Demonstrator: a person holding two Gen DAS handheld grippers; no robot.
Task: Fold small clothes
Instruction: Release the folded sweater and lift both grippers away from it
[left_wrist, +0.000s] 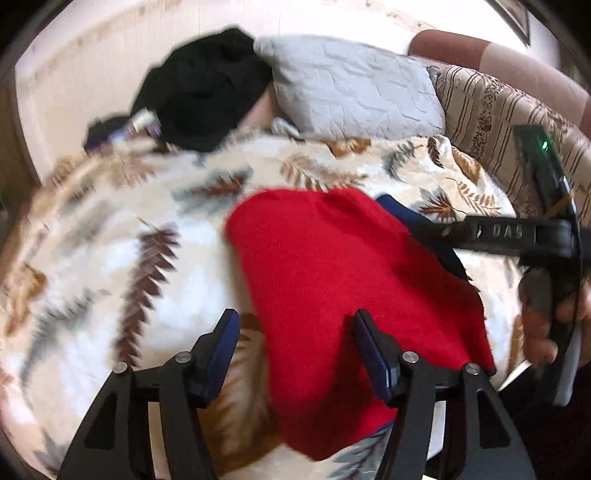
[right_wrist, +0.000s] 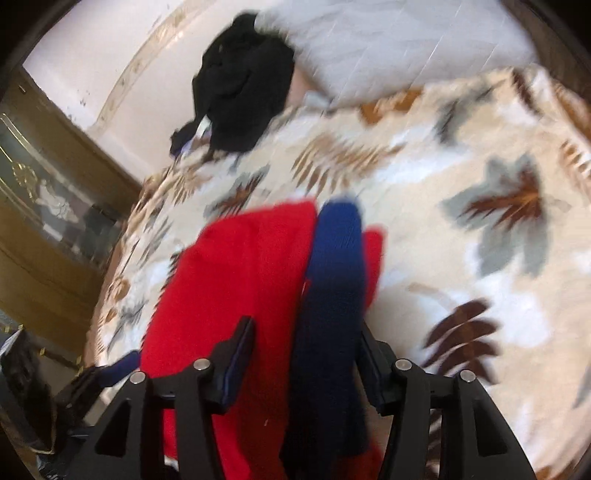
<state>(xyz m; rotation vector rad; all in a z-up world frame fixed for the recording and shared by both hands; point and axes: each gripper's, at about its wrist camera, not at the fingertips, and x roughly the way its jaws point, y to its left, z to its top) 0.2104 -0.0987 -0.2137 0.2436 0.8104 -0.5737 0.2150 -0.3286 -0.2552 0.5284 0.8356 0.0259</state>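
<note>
The red garment (left_wrist: 332, 295) is lying doubled over on the leaf-print blanket (left_wrist: 110, 258) of the bed, its navy trim (right_wrist: 332, 266) peeking out along one edge, so one fold is looking done and the tidying and any further folds are looking left. The left gripper (left_wrist: 295, 343) is hovering with jaws released, nothing pinched. The right gripper (right_wrist: 306, 354) is straddling the navy strip; its jaws are looking parted too. On the right gripper's body, "DAS" is reading clearly.

Red garment (left_wrist: 332, 280) (blue band (right_wrist: 336, 258) showing) folded flat on leaf-print blanket (left_wrist: 110, 240).
</note>
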